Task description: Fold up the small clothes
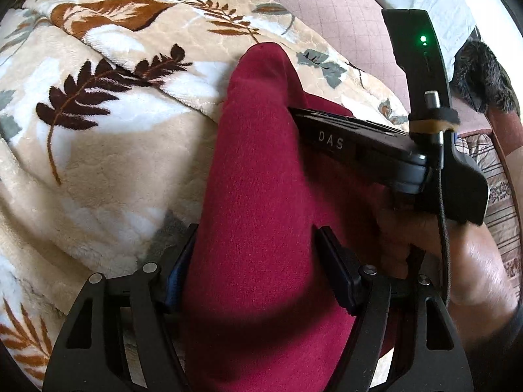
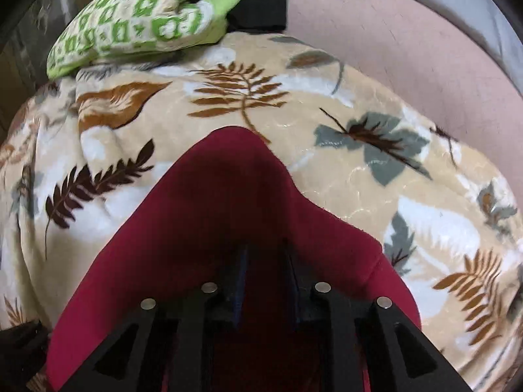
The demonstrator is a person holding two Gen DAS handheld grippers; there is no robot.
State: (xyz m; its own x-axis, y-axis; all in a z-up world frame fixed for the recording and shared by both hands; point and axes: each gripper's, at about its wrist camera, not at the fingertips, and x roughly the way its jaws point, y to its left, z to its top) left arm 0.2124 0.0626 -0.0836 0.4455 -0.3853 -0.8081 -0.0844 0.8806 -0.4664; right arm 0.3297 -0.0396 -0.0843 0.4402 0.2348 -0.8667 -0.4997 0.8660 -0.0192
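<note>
Cloth (image 1: 258, 196), red, on the blanket (image 1: 98, 163), bunched between the left gripper's (image 1: 251, 271) wide fingers; right gripper's (image 2: 264, 281) narrow fingers under it; pillow (image 2: 140, 16) at far edge.

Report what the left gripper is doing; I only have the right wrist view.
Observer: The left gripper has its jaws spread wide, one on each side of a raised ridge of the red garment, which fills the gap between them.
Operator: Say how my right gripper looks from there.
Observer: The right gripper comes in from the right, and its tip is buried in a fold of the garment, so I cannot tell whether it is pinching.
Operator: Name whatever lies beyond it.
Observer: A dark furry item sits at the far right edge, past the leaf-print blanket.
</note>
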